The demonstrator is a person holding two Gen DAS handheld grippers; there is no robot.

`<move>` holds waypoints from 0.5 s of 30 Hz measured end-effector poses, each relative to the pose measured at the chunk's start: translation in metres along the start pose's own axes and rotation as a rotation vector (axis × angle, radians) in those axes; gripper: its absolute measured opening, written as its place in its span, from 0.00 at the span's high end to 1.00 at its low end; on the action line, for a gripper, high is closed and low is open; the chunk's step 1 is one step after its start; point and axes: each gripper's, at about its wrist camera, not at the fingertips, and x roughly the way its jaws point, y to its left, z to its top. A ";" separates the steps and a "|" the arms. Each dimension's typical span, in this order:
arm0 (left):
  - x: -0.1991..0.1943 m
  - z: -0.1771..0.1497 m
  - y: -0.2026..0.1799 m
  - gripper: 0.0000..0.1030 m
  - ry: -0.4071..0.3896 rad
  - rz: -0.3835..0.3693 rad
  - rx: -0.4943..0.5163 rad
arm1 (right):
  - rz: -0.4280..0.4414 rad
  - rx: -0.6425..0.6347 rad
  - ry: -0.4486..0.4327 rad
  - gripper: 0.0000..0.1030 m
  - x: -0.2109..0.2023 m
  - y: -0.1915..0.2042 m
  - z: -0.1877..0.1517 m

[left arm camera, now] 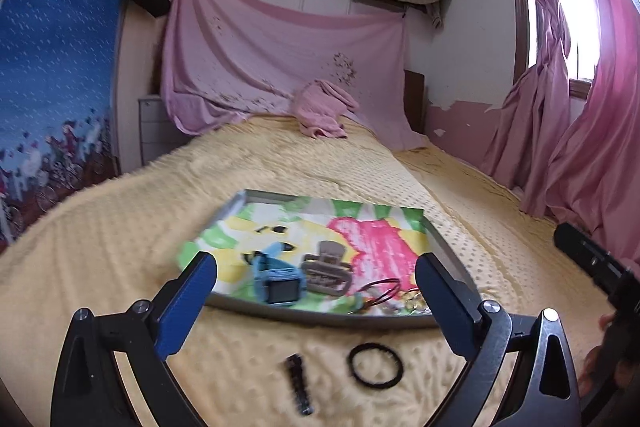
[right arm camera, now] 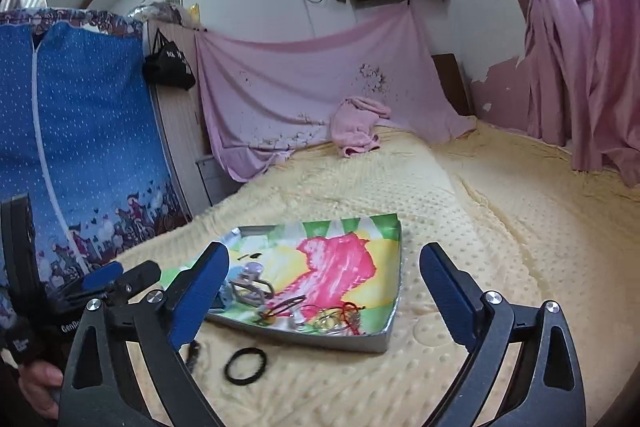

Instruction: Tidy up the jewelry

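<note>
A shallow grey tray [left arm camera: 320, 318] [right arm camera: 360, 343] with a bright pink, yellow and green lining lies on the yellow bedspread. In it are a blue watch [left arm camera: 278, 281], a grey hair claw [left arm camera: 326, 269] [right arm camera: 250, 289], red cord pieces [left arm camera: 380, 289] [right arm camera: 352, 311] and small glittering items [left arm camera: 414, 301] [right arm camera: 330, 323]. On the bedspread in front of the tray lie a black ring-shaped hair tie [left arm camera: 375, 365] [right arm camera: 245, 365] and a short black beaded piece [left arm camera: 299, 385] [right arm camera: 195, 349]. My left gripper [left arm camera: 316, 275] and my right gripper [right arm camera: 324, 263] both hang above the near end of the tray, open, with nothing between the blue pads.
The yellow dimpled bedspread [left arm camera: 120, 227] [right arm camera: 500, 227] covers the bed. A pink folded cloth [left arm camera: 324, 109] [right arm camera: 360, 125] lies at its far end under a hung pink sheet. Pink curtains [left arm camera: 580, 127] stand right, a blue patterned wardrobe [right arm camera: 80, 147] left.
</note>
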 end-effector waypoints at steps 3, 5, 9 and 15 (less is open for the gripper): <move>-0.018 -0.003 0.010 0.03 -0.014 0.019 0.003 | -0.003 -0.015 -0.003 0.08 -0.014 0.011 -0.003; -0.028 -0.005 0.017 0.02 -0.016 0.024 -0.009 | 0.000 -0.023 0.000 0.08 -0.024 0.019 -0.008; -0.047 -0.013 0.028 0.01 -0.017 0.027 -0.024 | 0.003 -0.051 0.020 0.08 -0.044 0.035 -0.018; -0.067 -0.026 0.037 0.01 -0.004 0.040 -0.013 | -0.002 -0.060 0.066 0.08 -0.066 0.049 -0.033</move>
